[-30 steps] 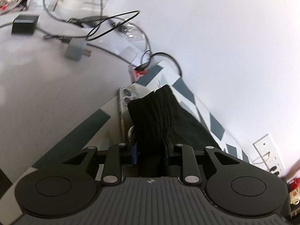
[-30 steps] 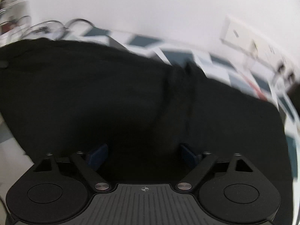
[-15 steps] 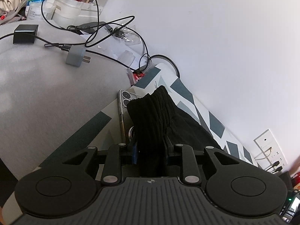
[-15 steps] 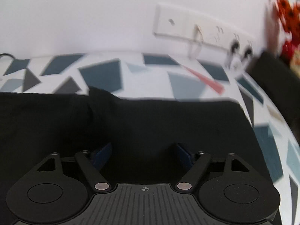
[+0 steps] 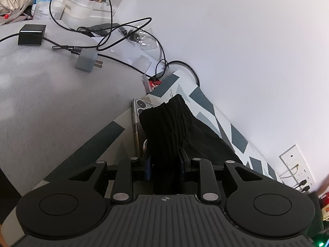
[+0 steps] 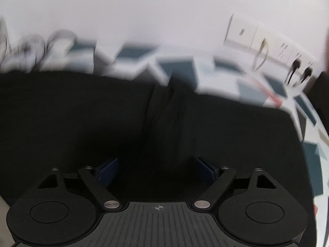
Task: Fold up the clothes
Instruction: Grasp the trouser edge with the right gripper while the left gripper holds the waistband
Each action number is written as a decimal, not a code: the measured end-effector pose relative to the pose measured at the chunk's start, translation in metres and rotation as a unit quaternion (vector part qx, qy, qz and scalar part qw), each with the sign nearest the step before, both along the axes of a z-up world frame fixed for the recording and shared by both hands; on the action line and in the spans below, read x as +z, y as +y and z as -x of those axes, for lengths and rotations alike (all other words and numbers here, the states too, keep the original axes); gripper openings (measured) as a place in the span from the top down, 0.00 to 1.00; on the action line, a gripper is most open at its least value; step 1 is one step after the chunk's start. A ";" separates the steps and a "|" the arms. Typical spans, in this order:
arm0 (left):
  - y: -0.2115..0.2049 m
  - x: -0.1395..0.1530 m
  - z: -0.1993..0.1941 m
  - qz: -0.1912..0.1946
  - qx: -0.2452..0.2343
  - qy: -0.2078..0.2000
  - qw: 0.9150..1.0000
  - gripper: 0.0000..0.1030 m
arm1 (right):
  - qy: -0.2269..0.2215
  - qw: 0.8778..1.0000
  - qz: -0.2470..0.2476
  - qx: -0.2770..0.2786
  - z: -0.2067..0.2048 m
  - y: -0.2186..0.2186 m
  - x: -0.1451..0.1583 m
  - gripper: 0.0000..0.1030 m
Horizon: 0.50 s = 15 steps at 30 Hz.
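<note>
I see the garment lying on the patterned mat, a phone at its left edge, cables beyond.

Right tool swung back left — jaws opening again.

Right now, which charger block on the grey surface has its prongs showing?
The grey plug adapter: two metal prongs stick out of its side. The black charger block, farther back on the grey surface, shows only a plain boxy body and a cable.
</note>
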State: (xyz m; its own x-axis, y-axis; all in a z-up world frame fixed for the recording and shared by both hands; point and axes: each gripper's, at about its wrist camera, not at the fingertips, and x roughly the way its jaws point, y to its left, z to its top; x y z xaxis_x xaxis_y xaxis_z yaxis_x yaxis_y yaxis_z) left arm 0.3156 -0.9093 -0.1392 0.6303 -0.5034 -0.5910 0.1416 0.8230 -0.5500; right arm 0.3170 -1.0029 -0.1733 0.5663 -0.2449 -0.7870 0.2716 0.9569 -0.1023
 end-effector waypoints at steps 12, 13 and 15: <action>0.002 0.002 0.001 0.009 -0.004 -0.005 1.000 0.75 | -0.145 0.972 -0.171 -0.065 0.051 -0.061 0.042 0.84; 0.002 0.002 0.001 0.009 -0.005 -0.005 1.000 0.75 | -0.143 0.971 -0.182 -0.059 0.052 -0.060 0.041 0.78; 0.002 0.004 0.002 0.008 -0.007 -0.007 1.000 0.75 | -0.149 0.970 -0.182 -0.064 0.054 -0.057 0.042 0.68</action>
State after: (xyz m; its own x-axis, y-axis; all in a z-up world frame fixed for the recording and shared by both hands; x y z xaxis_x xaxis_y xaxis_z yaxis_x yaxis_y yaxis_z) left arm 0.3136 -0.9075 -0.1356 0.6313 -0.5221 -0.5734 0.1611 0.8116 -0.5616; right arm 0.2628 -1.0603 -0.1313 0.7651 -0.0659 -0.6405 0.3570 0.8713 0.3368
